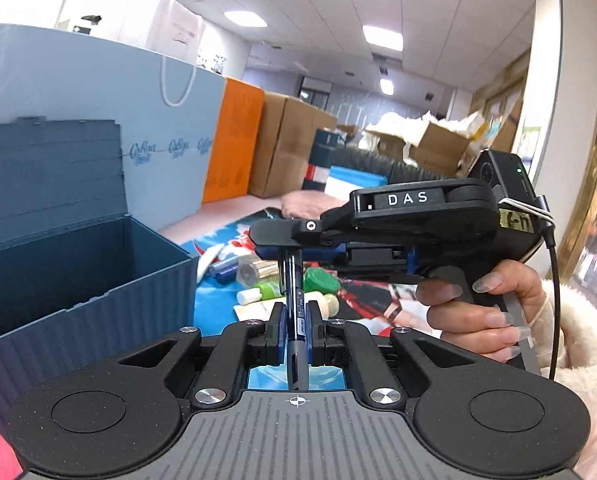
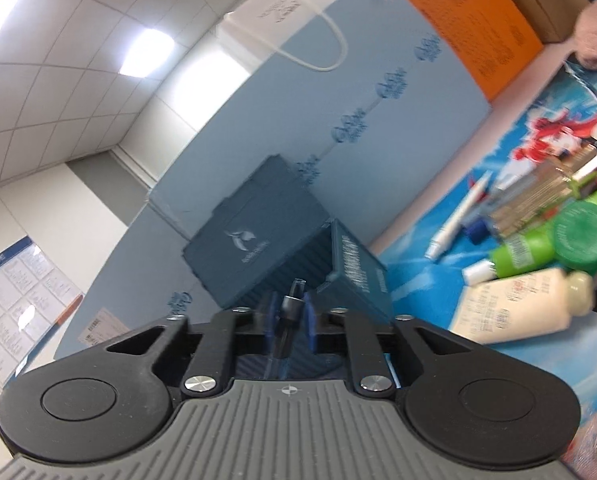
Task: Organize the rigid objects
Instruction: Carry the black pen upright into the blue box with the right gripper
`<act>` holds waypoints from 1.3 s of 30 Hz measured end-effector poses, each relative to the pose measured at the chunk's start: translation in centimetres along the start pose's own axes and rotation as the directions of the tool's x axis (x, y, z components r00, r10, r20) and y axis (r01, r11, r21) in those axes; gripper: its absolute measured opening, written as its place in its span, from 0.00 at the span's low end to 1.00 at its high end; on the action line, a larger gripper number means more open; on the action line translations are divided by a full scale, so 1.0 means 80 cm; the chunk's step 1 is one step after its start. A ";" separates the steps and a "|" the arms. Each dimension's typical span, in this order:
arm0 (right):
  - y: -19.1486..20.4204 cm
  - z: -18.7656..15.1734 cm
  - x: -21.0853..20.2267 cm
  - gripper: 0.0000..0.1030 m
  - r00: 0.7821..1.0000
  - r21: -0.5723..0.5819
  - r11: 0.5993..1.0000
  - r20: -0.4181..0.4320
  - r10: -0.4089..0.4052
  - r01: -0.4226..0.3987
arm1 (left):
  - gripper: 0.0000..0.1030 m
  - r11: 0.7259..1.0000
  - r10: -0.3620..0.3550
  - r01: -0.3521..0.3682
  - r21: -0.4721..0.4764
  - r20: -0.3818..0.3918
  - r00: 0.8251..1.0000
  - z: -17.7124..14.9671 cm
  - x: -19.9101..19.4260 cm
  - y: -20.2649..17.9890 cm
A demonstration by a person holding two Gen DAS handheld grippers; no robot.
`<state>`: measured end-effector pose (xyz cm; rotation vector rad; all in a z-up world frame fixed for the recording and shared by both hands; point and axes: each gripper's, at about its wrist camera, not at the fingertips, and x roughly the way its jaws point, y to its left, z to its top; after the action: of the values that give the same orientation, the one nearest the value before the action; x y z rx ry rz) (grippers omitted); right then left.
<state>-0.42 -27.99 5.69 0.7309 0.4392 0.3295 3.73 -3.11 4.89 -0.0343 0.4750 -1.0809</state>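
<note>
1. The left gripper point(image 1: 296, 322) has black linkage arms, silver screws, blue finger pads point(image 1: 281, 330) and a ribbed grey base with a crosshair mark.
2. The right gripper point(image 1: 298, 254) is black, labelled "DAS", with a green LED above that label and a black cable behind it.
3. The right hand point(image 1: 494, 308) has long glossy nails and a fluffy cream sleeve.

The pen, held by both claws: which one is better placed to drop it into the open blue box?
Left, probably. The left claw grips the pen right beside the blue box, open at its left; the right claw reaches in from the far side.
</note>
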 end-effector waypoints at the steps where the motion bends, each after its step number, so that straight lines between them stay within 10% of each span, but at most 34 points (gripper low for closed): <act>1: 0.009 0.001 0.004 0.11 1.000 -0.020 1.000 0.001 -0.008 0.008 | 0.07 1.000 0.000 0.001 -0.009 0.008 1.000 0.001 -0.003 0.004; 22: 0.154 0.026 0.115 0.10 0.989 -0.237 0.966 0.127 -0.075 0.103 | 0.12 0.947 0.250 -0.187 -0.260 0.234 0.940 0.015 -0.100 0.079; 39: 0.123 -0.033 0.220 0.10 0.902 -0.168 0.916 0.309 -0.302 0.364 | 0.26 0.868 0.352 -0.227 -0.440 0.224 0.909 0.001 -0.135 0.128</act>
<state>12.06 -11.96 6.13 0.4606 0.2492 -0.0524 8.24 11.02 6.19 -0.4754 0.4075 -0.6453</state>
